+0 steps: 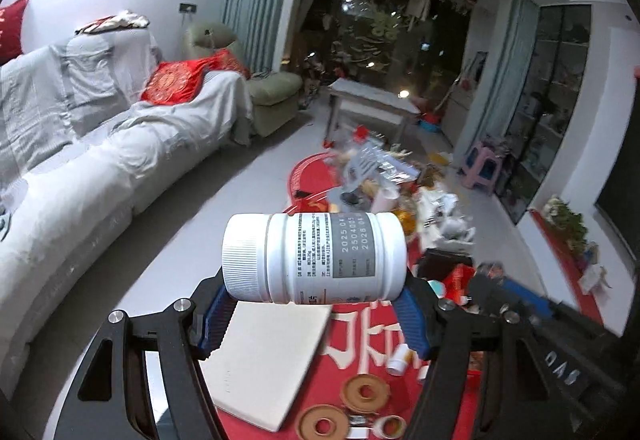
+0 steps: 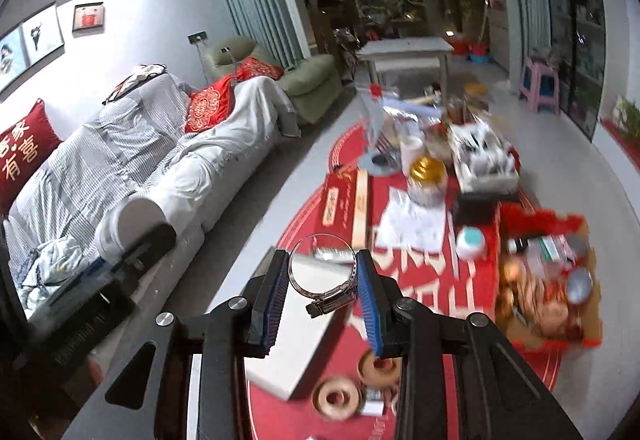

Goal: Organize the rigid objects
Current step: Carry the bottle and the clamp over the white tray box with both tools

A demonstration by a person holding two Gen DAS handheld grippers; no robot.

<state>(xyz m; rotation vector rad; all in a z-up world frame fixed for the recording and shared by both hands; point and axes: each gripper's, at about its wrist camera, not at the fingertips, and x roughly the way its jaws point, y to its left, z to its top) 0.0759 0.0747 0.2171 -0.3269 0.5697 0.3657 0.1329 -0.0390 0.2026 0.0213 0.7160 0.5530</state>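
Note:
My left gripper (image 1: 316,300) is shut on a white pill bottle (image 1: 316,258), held sideways high above the table with its ribbed cap to the left and its printed label facing me. My right gripper (image 2: 323,276) is shut on a metal hose clamp (image 2: 326,274), a thin steel ring with its screw housing hanging at the lower edge between the blue pads. In the left wrist view the right gripper shows as a dark shape at the lower right. Below both lie a white flat box (image 2: 304,340) and two brown tape rolls (image 2: 336,398) on the red cloth (image 2: 460,292).
The red-clothed table carries a gold-lidded jar (image 2: 427,175), a teal-capped white jar (image 2: 471,242), a cardboard box of small items (image 2: 548,280), a white basket (image 2: 486,159) and papers. A grey-covered sofa (image 2: 140,167) runs along the left, with bare floor between. A pink stool (image 2: 540,83) stands far right.

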